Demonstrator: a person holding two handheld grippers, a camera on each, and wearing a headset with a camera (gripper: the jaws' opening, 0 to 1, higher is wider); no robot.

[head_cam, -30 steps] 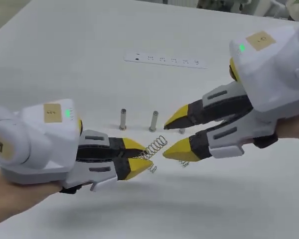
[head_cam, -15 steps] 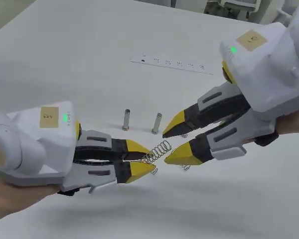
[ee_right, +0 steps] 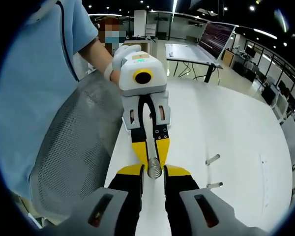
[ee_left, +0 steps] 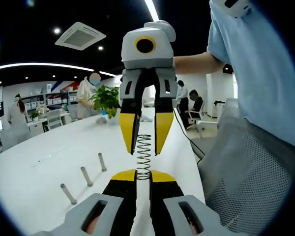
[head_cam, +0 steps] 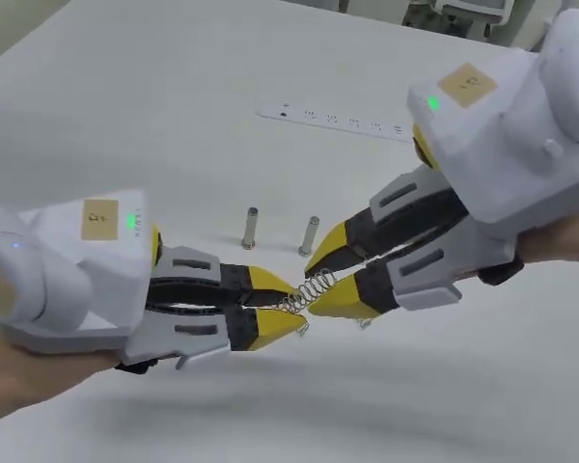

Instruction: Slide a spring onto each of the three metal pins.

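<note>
— Spring (ee_left: 144,161), location?
— Aloft over tabletop (head_cam: 174,116), 1 end clamped between left gripper (ee_left: 143,173) fingers; right gripper (ee_left: 144,152) fingers apart, straddling other end. Likely hand-over for a better grip before threading; 3 pins (ee_left: 86,176) stand bare.

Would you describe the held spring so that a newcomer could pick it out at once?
On the white workbench, two grippers with yellow-tipped jaws meet tip to tip before the metal pins. Between them is the spring, pinched at one end by the left gripper, flanked at the other by the right gripper. Unlike the pins, it is a wire coil held in the air.
</note>
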